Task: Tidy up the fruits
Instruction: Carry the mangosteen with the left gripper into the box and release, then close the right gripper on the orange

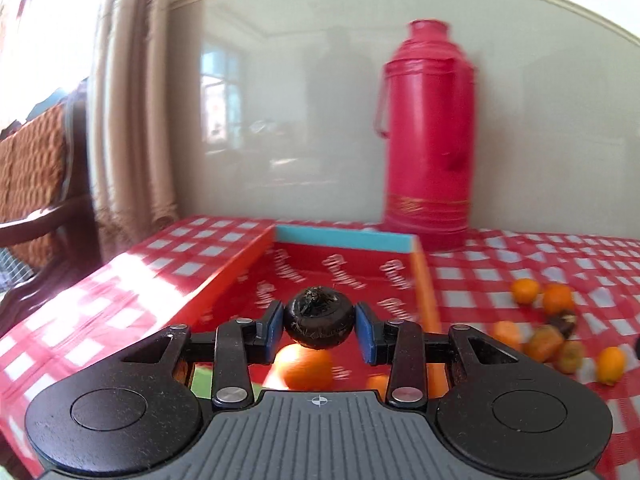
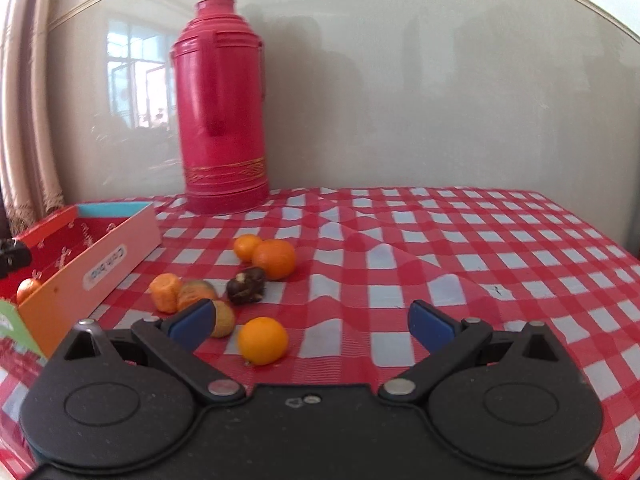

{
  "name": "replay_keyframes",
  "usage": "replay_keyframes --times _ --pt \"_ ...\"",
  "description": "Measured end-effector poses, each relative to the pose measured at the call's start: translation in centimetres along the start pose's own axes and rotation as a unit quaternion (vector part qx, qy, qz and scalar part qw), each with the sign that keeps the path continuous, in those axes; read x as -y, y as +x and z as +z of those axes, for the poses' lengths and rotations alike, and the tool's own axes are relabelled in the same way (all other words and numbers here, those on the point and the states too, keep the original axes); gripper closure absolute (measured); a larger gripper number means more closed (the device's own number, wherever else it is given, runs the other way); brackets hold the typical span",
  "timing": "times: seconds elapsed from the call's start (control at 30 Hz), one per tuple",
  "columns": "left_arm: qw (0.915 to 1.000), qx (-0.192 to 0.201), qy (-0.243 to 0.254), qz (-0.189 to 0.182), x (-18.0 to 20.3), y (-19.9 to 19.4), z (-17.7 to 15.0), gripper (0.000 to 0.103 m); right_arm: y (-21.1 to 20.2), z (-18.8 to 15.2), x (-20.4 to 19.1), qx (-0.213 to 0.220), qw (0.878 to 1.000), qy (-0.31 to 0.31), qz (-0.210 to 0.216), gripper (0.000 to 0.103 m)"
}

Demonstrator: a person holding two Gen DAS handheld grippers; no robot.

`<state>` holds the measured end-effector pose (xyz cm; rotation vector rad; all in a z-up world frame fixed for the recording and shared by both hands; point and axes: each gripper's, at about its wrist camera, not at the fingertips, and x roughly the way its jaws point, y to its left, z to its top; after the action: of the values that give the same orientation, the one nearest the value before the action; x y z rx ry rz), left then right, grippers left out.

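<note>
Left gripper [image 1: 319, 322] pinched dark round fruit [image 1: 319, 316] at its sides, above red box [image 1: 240, 268] near table's left edge. Fruit looked light, firm-skinned. Right gripper [image 2: 312, 322] spread, empty.

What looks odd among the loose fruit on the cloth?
Several pieces beside the box look shrivelled and dull, and one dark fruit sits among the oranges. Nothing is spilled.

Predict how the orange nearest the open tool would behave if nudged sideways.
The orange looks round, so it would probably roll across the tablecloth. The cloth's creases might slow it. Its skin looks firm, so likely not fragile.
</note>
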<state>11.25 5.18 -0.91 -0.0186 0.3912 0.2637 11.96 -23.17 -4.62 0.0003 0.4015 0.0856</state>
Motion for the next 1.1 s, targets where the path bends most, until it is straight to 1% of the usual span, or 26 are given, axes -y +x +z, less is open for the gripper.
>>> replay_keyframes --times 0.03,0.07,0.1,0.13,0.17,0.23,0.3,0.5,0.63,0.8,0.97,1.1 --pt "0.9999 -0.014 -0.005 0.001 -0.7 0.5 -0.2 0.064 0.0 0.0 -0.3 0.0 1.0 -0.009 0.001 0.006" --pt "0.9995 -0.029 -0.015 0.003 -1.4 0.9 -0.3 0.058 0.0 0.0 -0.5 0.001 1.0 -0.014 0.003 0.006" --pt "0.9995 -0.024 -0.021 -0.006 -1.8 0.8 -0.4 0.033 0.0 0.0 -0.6 0.001 1.0 -0.017 0.004 0.006" --pt "0.9996 -0.011 -0.025 -0.002 -2.0 0.3 -0.4 0.0 0.0 0.0 -0.7 0.0 1.0 -0.018 0.004 0.006" --pt "0.9996 0.009 -0.027 0.008 -2.0 -0.4 -0.6 0.0 0.1 0.1 -0.7 -0.001 1.0 -0.016 0.004 0.006" --pt "0.9997 0.014 -0.02 0.005 -1.8 -0.9 -0.7 0.0 0.2 0.2 -0.8 -0.002 1.0 -0.011 0.005 0.006" --pt "0.9998 0.007 -0.016 0.002 -1.4 -1.1 -0.9 0.0 0.1 0.2 -0.8 -0.001 1.0 -0.01 0.005 0.006" --pt "0.9999 0.006 -0.006 -0.006 -0.8 -2.8 -1.2 0.0 -0.3 0.0 -0.6 0.002 1.0 -0.014 0.004 0.006" --pt "0.9999 0.006 0.001 -0.008 -0.6 -3.9 -1.4 0.0 -0.7 0.0 0.2 0.003 1.0 -0.003 -0.003 0.006" --pt "1.0 0.001 -0.006 -0.006 -1.1 -5.3 -1.9 0.0 -0.9 0.0 0.7 0.001 1.0 0.011 -0.01 0.006" --pt "1.0 0.001 0.001 -0.008 -1.7 -6.3 -2.2 0.0 -0.9 -0.2 -0.2 -0.005 1.0 0.001 0.002 0.006" --pt "0.9999 0.007 -0.012 0.002 -3.1 -6.9 -2.2 0.0 -0.9 -0.4 -1.7 -0.01 1.0 -0.022 0.015 0.006"
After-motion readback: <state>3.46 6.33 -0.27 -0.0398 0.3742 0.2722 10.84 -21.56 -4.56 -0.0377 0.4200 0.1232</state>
